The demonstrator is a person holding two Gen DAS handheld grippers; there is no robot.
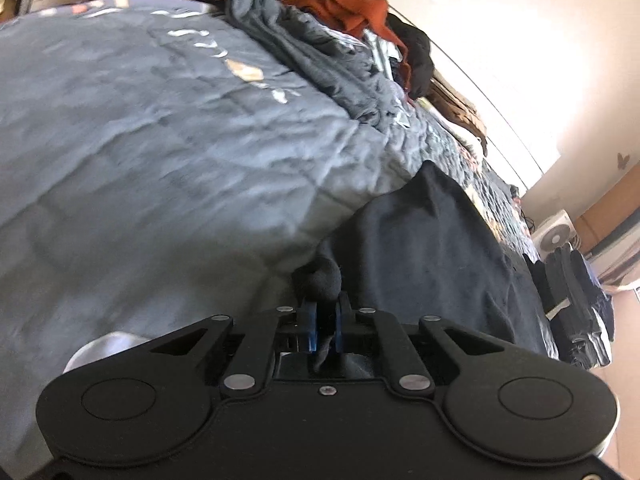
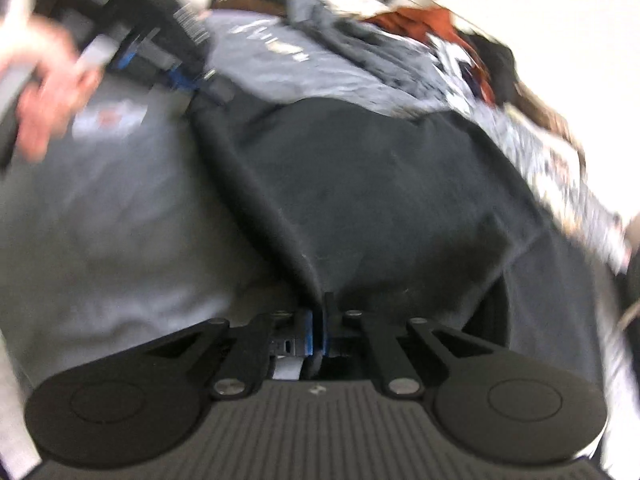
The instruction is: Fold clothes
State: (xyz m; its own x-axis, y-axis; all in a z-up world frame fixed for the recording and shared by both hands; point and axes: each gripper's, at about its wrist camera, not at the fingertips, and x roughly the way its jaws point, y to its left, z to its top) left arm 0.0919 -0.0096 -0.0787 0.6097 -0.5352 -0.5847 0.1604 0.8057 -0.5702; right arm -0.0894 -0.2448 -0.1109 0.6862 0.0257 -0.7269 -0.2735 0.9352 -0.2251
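The left gripper (image 1: pixel 325 312) and right gripper (image 2: pixel 318 316) each pinch an edge of the black garment (image 2: pixel 360 184), which spreads ahead over the grey quilt (image 1: pixel 160 140); bare quilt lies leftward, piled clothes (image 1: pixel 344 12) behind.

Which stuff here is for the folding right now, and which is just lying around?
For the folding:
black garment
left tongs
right tongs

Just lying around:
grey quilt
rust-orange garment
white fan
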